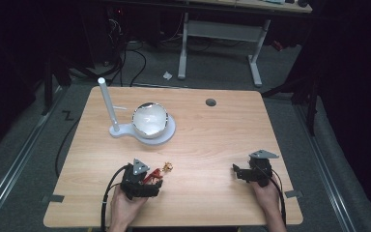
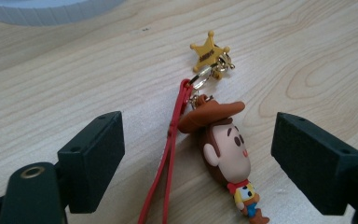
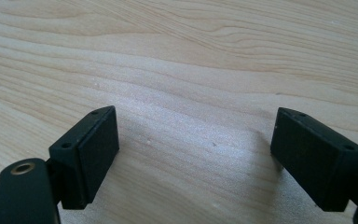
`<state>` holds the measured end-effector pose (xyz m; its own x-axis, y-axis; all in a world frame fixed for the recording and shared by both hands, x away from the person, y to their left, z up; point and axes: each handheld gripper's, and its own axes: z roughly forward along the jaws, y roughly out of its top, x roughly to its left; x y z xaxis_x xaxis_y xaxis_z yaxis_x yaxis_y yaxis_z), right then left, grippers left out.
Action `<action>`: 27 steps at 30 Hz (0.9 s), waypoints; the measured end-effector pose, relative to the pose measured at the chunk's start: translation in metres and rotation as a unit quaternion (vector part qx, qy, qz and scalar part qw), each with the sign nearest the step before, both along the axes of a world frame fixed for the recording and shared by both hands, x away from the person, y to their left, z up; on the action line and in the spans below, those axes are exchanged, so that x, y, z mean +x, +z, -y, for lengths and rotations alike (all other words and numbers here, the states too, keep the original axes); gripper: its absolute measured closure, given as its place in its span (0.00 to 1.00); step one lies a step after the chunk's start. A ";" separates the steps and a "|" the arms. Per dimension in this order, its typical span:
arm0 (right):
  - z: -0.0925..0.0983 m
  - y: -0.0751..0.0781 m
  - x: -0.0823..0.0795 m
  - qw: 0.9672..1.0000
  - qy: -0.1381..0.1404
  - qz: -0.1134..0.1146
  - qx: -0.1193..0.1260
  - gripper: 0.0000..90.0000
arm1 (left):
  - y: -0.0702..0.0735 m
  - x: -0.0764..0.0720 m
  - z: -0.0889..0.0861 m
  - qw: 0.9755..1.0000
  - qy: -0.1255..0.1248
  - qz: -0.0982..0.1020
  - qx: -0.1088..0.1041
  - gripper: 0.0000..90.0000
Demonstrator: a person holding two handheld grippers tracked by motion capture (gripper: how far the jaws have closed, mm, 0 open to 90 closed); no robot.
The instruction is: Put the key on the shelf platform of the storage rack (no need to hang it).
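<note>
Left gripper (image 1: 155, 182) is sitting low at the near-left of the table (image 1: 212, 140), jaws spread wide w/ nothing clamped yet. Between them a cowboy keychain (image 2: 226, 154) is lying flat on the wood: figure's head and hat btwn the pads, red strap (image 2: 170, 154) trailing back toward the camera, gold star charm (image 2: 209, 50) further out past the jaw line. In the high view the keychain (image 1: 158, 172) is showing just beyond the gripper's nose.

Farther back, a white stand (image 1: 145, 133) w/ an upright post is carrying a shiny bowl (image 1: 149, 119), well apart from the work.

Right gripper (image 1: 241, 173) is resting near the right edge, jaws equally wide, holding nothing, bare wood btwn them.

Risks, imo: the figure is lying flat and off-centre toward the right pad, so closing may be pushing it sideways rather than pinching. Catching just the strap could leave the figure swinging and the charm snagging on lift.
</note>
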<state>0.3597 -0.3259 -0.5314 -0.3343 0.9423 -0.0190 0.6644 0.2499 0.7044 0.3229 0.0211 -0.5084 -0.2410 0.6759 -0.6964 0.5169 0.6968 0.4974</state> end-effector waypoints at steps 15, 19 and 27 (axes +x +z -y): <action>0.000 0.000 0.000 1.000 0.001 0.000 0.000 0.17 | -0.011 0.000 0.006 1.000 -0.003 -0.006 0.017 0.31; 0.000 0.000 0.000 1.000 0.001 0.000 0.000 0.17 | -0.015 -0.001 0.008 0.999 -0.009 -0.005 0.038 0.38; 0.000 0.000 0.000 1.000 0.001 0.000 0.000 0.17 | -0.015 -0.004 0.008 0.999 -0.011 0.000 0.038 0.55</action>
